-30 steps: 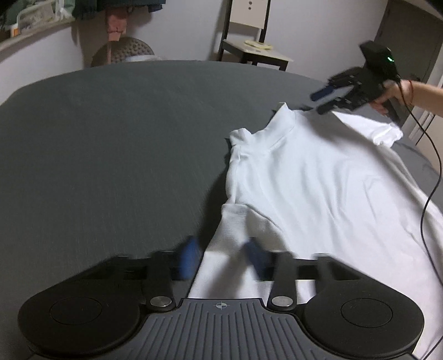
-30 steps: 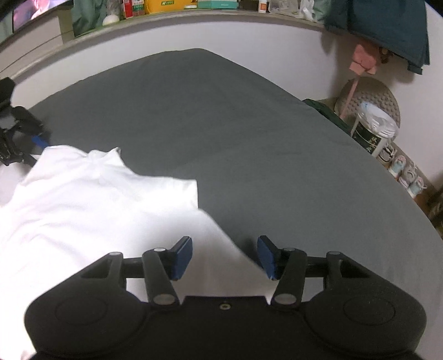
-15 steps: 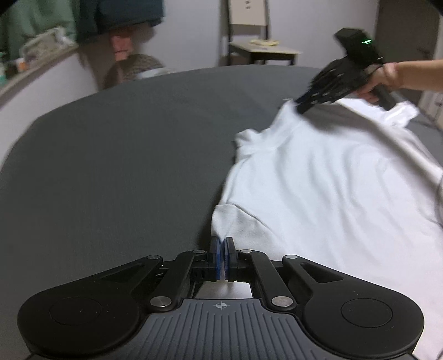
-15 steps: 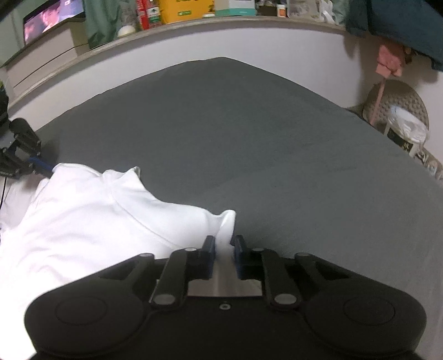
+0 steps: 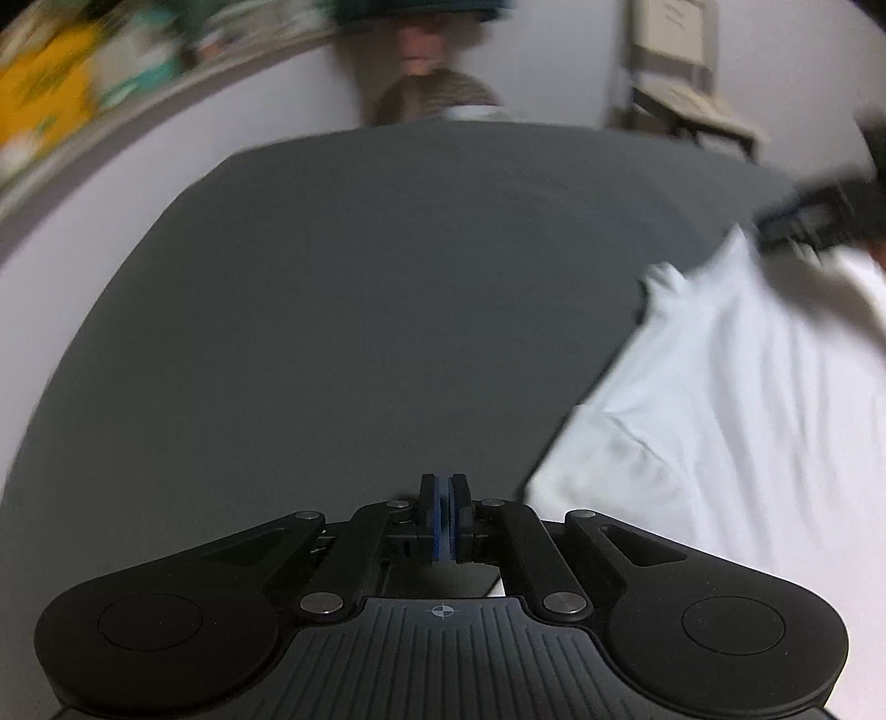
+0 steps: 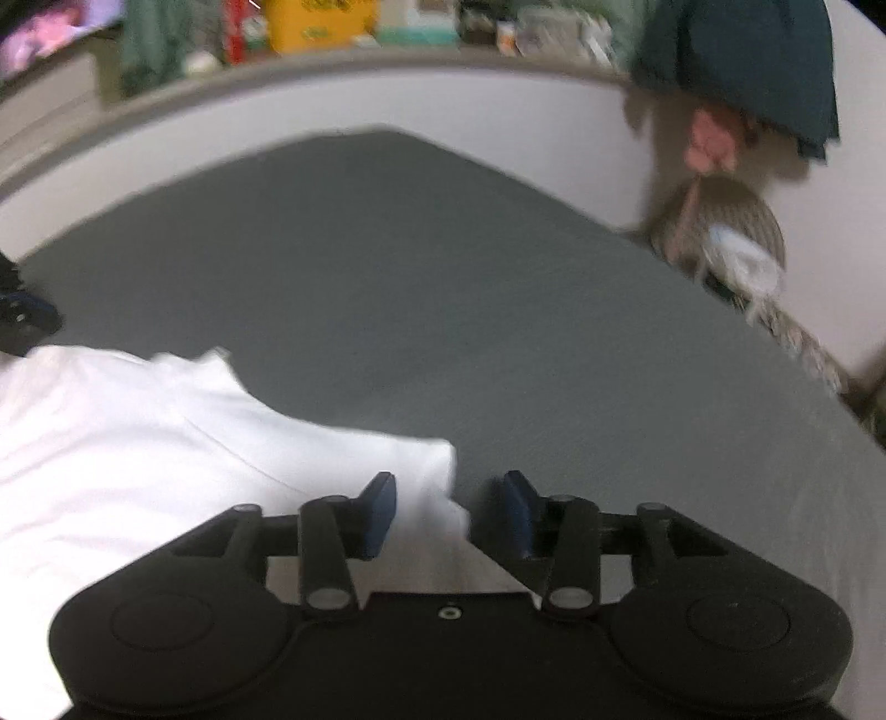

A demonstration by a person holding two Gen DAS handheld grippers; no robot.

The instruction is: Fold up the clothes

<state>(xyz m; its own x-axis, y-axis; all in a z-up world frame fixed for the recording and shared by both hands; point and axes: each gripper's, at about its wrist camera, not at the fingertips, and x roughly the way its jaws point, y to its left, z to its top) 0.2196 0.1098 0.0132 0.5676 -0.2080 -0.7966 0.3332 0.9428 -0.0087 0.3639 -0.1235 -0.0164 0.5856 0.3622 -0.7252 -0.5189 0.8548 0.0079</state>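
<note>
A white T-shirt (image 5: 747,399) lies spread on the dark grey bed (image 5: 360,310). In the left wrist view my left gripper (image 5: 443,520) is shut with nothing between its blue pads, over bare sheet just left of the shirt's sleeve. My right gripper shows blurred at the shirt's far edge (image 5: 814,216). In the right wrist view the shirt (image 6: 166,443) fills the lower left, and my right gripper (image 6: 448,509) is open with the shirt's sleeve corner lying between its fingers. My left gripper shows at the left edge (image 6: 22,315).
A wall shelf with boxes and bottles (image 6: 332,27) runs behind the bed. A dark garment (image 6: 736,66) hangs at the right above a round woven basket (image 6: 725,232). A chair (image 5: 681,83) stands beyond the bed's far side.
My right gripper has opened and let go of the sleeve corner it pinched. My left gripper has stayed shut and swung left off the shirt's sleeve onto bare sheet.
</note>
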